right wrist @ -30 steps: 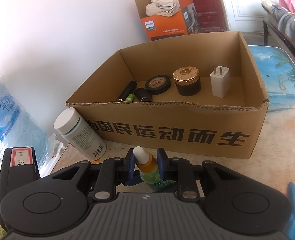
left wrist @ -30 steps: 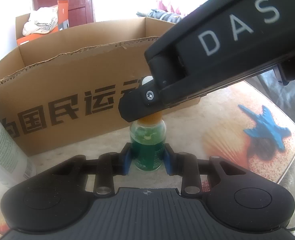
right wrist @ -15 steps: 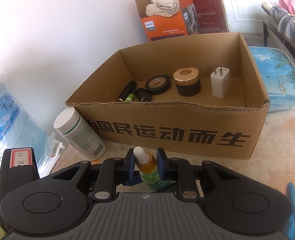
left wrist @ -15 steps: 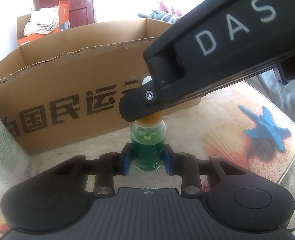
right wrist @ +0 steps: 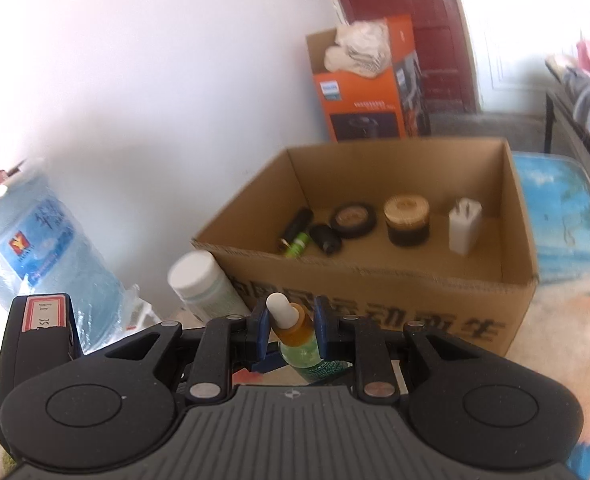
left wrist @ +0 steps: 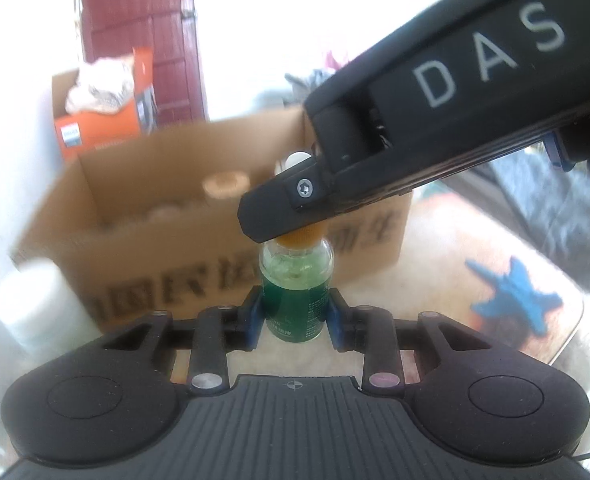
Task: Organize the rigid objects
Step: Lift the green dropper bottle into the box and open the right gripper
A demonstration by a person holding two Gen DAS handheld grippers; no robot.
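A small green dropper bottle (left wrist: 296,296) with an orange collar and white bulb is held by both grippers. My left gripper (left wrist: 296,316) is shut on its green body. My right gripper (right wrist: 291,326) is shut on its orange neck (right wrist: 293,326); its black body (left wrist: 435,112) crosses the left wrist view above the bottle. The bottle is raised in front of the open cardboard box (right wrist: 375,280). The box holds a black tape roll (right wrist: 353,220), a gold-lidded jar (right wrist: 407,220), a white charger (right wrist: 463,228) and dark batteries (right wrist: 307,236).
A white-capped pill bottle (right wrist: 199,284) stands left of the box, also visible in the left wrist view (left wrist: 35,312). A blue water jug (right wrist: 35,240) stands at the far left. An orange carton (right wrist: 367,92) stands behind the box. The table carries a beach print (right wrist: 567,216).
Both grippers have risen with the dropper bottle; the box now looks lower and its inside shows in the left wrist view. The views are motion blurred.
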